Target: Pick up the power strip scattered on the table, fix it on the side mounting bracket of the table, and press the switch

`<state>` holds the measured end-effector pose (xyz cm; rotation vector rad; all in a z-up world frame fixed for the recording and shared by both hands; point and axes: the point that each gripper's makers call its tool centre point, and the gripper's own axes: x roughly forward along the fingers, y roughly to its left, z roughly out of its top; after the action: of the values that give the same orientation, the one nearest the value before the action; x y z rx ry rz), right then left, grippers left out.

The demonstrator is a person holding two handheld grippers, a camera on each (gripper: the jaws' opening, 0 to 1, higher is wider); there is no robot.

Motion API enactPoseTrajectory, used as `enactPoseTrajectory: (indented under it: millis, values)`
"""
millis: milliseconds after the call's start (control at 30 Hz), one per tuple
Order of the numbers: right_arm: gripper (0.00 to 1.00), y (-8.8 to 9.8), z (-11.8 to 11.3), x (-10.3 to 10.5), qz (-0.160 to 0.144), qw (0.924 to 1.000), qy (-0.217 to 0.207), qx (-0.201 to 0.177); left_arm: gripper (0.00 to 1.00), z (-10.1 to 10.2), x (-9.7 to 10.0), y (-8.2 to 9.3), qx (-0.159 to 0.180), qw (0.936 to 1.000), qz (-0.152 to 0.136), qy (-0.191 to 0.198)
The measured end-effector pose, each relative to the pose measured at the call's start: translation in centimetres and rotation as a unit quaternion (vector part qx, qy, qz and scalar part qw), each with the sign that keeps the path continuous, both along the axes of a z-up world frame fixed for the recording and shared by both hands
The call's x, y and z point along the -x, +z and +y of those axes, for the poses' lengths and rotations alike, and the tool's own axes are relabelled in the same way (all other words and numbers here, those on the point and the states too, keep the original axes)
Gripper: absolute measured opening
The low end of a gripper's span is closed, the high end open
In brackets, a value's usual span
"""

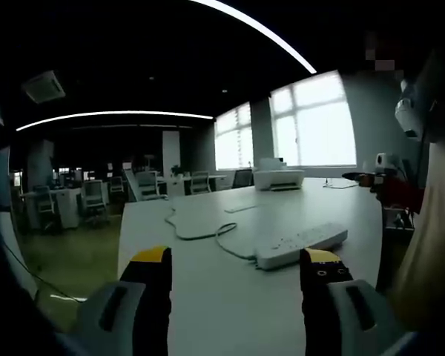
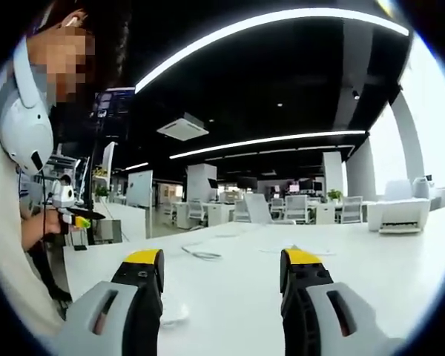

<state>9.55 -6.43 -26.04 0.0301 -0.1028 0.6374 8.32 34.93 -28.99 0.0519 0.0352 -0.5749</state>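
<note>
Both our grippers hover empty with jaws wide, left gripper [image 1: 237,278] and right gripper [image 2: 221,285], ready to grab. Power strip [image 1: 302,245] lies flat on the white table [image 1: 208,311], just beyond the left jaws, cord [image 1: 196,230] trailing away; printer [image 1: 279,176] far back.

Power strip [image 1: 302,245] switch too small; cord [image 1: 200,231] end hidden.

both grippers, left [image 1: 237,276] and right [image 2: 219,276], fingers apart, hold nothing
</note>
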Motion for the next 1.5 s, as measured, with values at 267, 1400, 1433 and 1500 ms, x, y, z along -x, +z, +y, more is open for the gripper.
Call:
enactPoseTrajectory:
  millis: [267, 1400, 1433, 1500]
  values:
    - [0.60, 0.0, 0.5, 0.4, 0.002, 0.9998, 0.017, -0.002, 0.74, -0.3, 0.0, -0.2, -0.005, 1.0000, 0.005, -0.003]
    - [0.64, -2.1, 4.7, 1.5, 0.021, 0.9934, 0.098, 0.055, 0.74, -1.5, 0.1, -1.4, -0.009, 0.9992, 0.026, -0.028]
    - [0.64, -2.2, 4.8, 1.5, 0.022, 0.9932, 0.100, 0.055, 0.74, -1.6, 0.1, -1.4, -0.010, 0.9992, 0.027, -0.028]
    - [0.64, -2.3, 5.0, 1.5, 0.023, 0.9930, 0.102, 0.055, 0.74, -1.6, 0.1, -1.4, -0.010, 0.9992, 0.028, -0.028]
